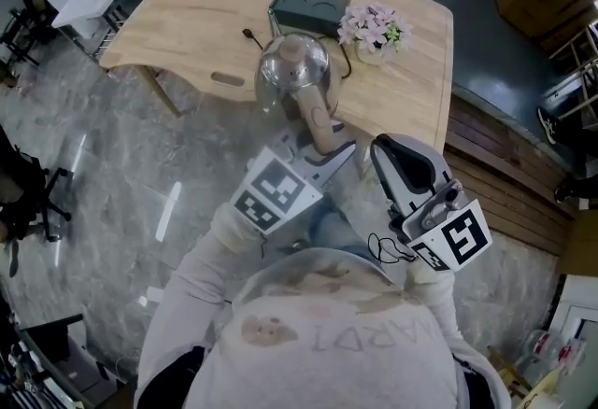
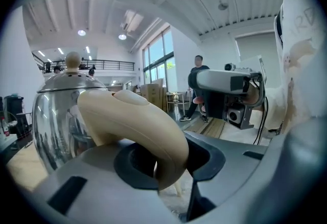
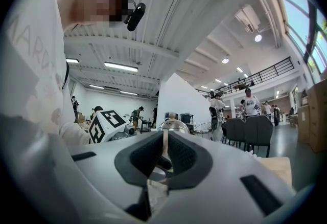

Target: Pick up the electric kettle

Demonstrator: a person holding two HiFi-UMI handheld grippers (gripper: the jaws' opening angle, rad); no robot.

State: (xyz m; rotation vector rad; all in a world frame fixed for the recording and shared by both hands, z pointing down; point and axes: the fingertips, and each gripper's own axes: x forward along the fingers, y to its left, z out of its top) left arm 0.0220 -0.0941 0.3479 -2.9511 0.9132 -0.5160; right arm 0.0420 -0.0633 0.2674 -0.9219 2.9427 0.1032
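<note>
The left hand-held gripper, grey and moulded, is clenched on the smooth curved cream handle of the domed, mirror-bright steel electric kettle, upper centre of the head view at the pale wooden bench's near edge, while the right hand-held gripper is all but closed on nothing.

Wooden table on grey marble floor.

Pink flowers stand beside a green box on a table.
</note>
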